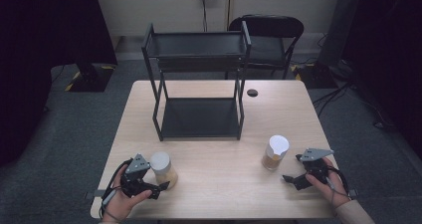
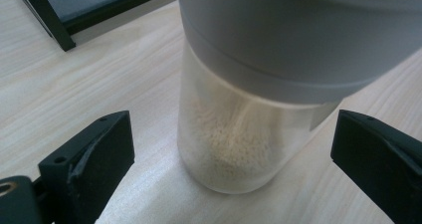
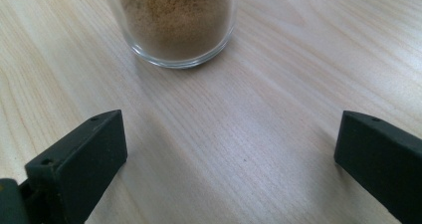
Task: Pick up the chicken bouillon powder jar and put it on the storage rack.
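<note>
Now both hand-held grippers, left [image 1: 160, 188] & right [image 1: 290, 168], are wide open by plain jars [image 1: 164, 168] on a wood counter [image 1: 224, 184].

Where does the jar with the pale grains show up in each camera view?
High view: the pale jar stands at lower left, by the left gripper.
Left gripper view: it stands centre, between the open jaws, untouched.
Right gripper view: not in it; that jar holds brown grains.
Shared landmark: the black rack, whose base corner is at upper left in the left gripper view.
</note>
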{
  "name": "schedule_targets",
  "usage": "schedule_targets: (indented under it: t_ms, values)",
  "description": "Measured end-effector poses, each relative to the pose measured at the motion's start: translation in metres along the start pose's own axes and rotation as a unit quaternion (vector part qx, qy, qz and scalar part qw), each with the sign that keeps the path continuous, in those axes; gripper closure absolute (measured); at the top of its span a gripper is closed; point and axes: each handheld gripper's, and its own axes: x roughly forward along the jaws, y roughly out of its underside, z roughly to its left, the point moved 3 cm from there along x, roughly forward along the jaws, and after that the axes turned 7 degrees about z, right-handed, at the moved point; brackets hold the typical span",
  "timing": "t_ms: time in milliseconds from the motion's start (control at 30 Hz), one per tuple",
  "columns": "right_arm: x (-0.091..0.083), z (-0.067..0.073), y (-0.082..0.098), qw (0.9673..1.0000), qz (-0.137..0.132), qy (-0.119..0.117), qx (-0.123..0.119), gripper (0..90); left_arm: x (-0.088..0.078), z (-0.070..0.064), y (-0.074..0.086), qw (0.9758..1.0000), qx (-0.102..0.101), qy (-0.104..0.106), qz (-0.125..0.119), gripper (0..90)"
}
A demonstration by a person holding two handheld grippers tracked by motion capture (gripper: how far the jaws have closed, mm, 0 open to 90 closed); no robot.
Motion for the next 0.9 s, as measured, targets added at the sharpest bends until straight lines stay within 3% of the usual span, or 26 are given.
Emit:
schedule_targets:
  t_ms: [900]
  values:
    - [0.0000,0.0000,0.0000,1.0000,0.000,0.000,0.000,0.0,-0.0034,-0.0032,-0.0040,0.9983,-0.008,0.005,-0.057,3.1]
